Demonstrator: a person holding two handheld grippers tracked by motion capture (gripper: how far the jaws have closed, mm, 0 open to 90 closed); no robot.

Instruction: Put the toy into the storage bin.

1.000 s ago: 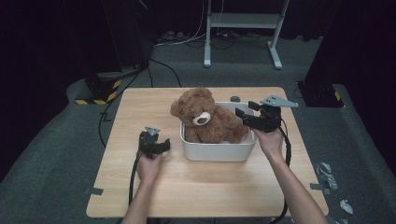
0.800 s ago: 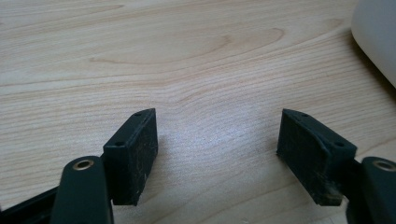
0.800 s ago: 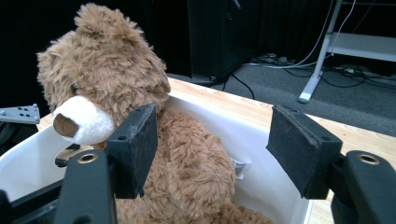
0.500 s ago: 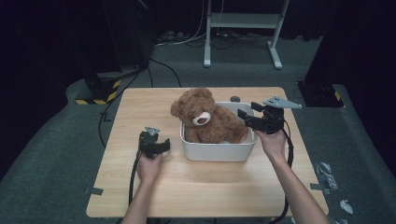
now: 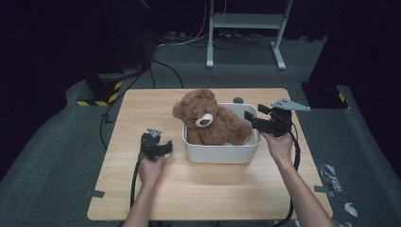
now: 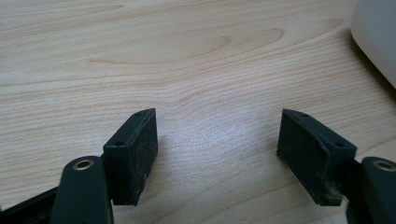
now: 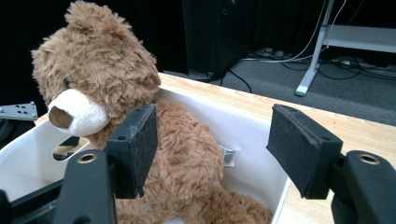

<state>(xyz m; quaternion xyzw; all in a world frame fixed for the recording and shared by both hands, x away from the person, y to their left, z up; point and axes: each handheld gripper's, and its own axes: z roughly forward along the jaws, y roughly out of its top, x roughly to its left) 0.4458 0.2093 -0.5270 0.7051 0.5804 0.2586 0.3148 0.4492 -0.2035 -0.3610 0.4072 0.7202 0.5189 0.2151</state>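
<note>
My left gripper rests nearest me on the pale wooden table, its jaws spread wide with bare wood between them, just left of the white plastic tub. My right gripper hovers at the tub's right rim, jaws wide apart too, gripping nothing and aimed at the fluffy brown teddy bear. The bear sits upright inside the tub, its cream muzzle turned toward me. Beyond the table stands a grey metal stand.
</note>
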